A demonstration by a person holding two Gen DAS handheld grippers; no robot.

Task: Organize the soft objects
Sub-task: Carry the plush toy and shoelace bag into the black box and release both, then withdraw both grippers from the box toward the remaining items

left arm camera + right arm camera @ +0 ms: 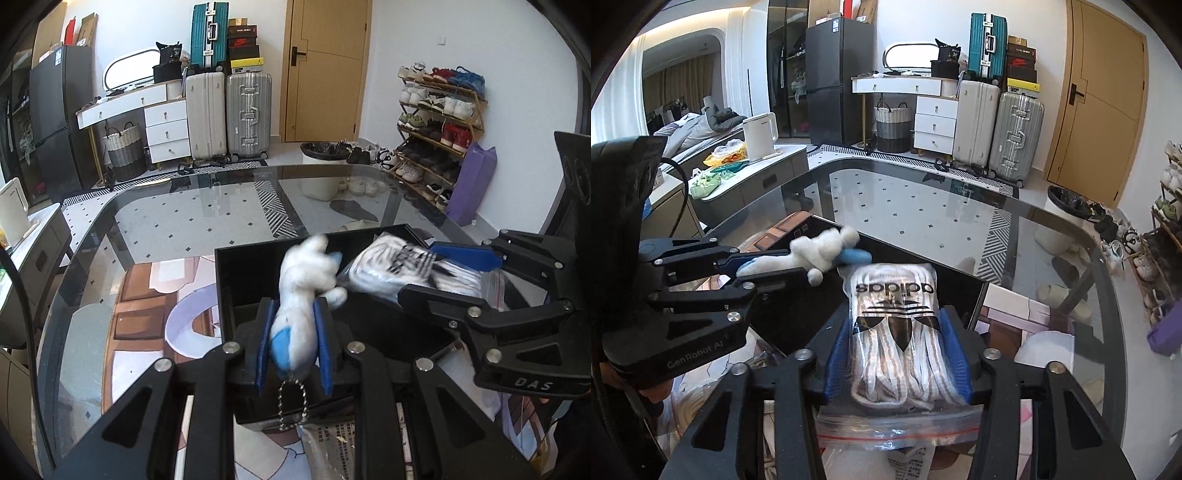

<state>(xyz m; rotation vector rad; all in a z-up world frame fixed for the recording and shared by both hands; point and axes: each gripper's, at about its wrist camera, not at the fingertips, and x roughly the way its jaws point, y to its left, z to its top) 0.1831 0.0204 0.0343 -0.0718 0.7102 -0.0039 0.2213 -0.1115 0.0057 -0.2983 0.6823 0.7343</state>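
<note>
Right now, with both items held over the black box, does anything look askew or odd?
Nothing is spilled or damaged. The plush toy hangs crooked in the left hand-held gripper, its ball chain dangling. The bagged laces sit squarely in the right hand-held gripper.

Readable text: "DAS" on the right tool (439, 273) body, seen from the left wrist. "GenRobot AI" on the left tool (768, 264) body, seen from the right wrist. Inverted "adidas" with trefoil logo on the lace bag (897, 325).
</note>
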